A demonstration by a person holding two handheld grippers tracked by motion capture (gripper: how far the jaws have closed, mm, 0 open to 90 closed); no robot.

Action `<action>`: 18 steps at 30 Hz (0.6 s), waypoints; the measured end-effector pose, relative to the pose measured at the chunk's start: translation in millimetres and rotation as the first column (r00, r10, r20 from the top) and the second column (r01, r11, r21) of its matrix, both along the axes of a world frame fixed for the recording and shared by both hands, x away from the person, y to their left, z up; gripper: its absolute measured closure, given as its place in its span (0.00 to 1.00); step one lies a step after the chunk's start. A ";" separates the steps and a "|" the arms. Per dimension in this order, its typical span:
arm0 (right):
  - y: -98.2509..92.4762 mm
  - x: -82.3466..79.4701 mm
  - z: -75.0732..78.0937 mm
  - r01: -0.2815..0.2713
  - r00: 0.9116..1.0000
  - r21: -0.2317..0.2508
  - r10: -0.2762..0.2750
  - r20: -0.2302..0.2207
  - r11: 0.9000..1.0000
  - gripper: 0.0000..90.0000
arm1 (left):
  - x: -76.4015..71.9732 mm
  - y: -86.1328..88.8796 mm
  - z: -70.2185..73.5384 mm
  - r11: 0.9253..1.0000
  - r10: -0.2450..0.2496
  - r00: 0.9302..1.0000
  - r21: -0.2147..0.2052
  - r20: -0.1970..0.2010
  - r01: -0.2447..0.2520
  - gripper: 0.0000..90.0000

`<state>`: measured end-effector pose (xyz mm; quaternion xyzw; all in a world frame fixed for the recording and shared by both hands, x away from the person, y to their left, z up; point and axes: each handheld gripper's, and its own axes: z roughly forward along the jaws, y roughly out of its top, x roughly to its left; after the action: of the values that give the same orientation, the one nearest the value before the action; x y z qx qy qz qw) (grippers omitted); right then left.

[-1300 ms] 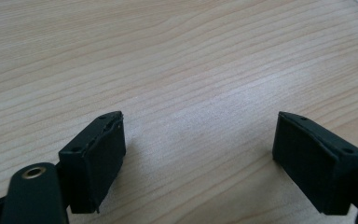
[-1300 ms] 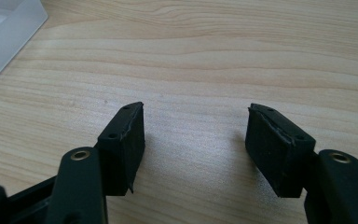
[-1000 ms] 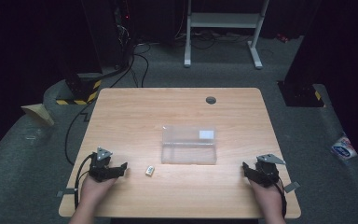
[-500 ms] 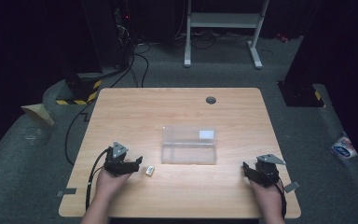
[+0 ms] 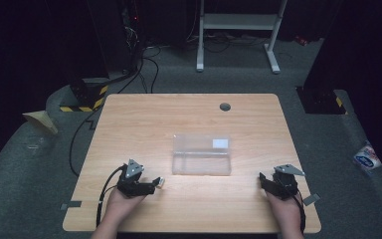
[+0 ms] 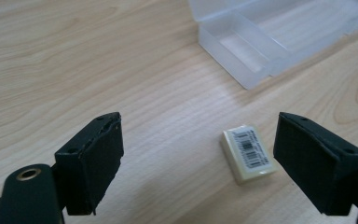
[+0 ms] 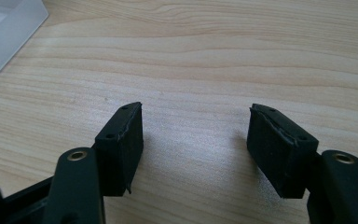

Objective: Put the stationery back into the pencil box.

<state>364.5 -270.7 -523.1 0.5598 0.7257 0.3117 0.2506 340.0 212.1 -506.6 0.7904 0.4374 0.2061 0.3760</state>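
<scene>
My left hand-held gripper [image 6: 198, 158] was wide open, nothing gripped. The eraser [image 6: 248, 152] lay flat on the tabletop [image 5: 144, 119], lower right of the left gripper view, much nearer one jaw than the other, not touching either. Risk as I judged it: closing off-centre, the near jaw would shove the eraser sideways or tip it out of the grip. The clear box [image 5: 202, 154] sat mid-frame in the high view, open; a late release could clip its wall. My right hand-held gripper [image 7: 196, 149] was open, empty, lower right.
</scene>
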 end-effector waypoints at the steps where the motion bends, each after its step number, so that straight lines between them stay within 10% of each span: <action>1: -0.1 0.1 0.0 0.001 1.000 0.002 -0.001 -0.001 1.000 0.40 | -0.7 -2.6 -1.4 1.000 -0.011 1.000 0.007 -0.003 0.011 0.19; 11: 0.4 0.6 -0.1 0.014 1.000 0.001 -0.014 0.000 1.000 0.40 | 1.4 -20.7 -13.2 0.996 -0.075 0.996 0.041 -0.038 0.077 0.17; 13: 0.5 0.6 0.0 0.014 1.000 0.000 -0.014 0.000 1.000 0.40 | -1.0 -27.7 -16.3 0.999 -0.040 0.998 -0.015 -0.053 0.039 0.17; 18: 0.6 0.7 0.0 0.015 1.000 0.000 -0.015 0.001 1.000 0.40 | -1.0 -26.9 -20.0 1.000 -0.031 0.998 0.001 -0.062 0.031 0.24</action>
<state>365.2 -270.1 -523.1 0.5650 0.7215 0.3100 0.2532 339.0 185.2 -526.5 0.8035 0.4365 0.1761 0.3644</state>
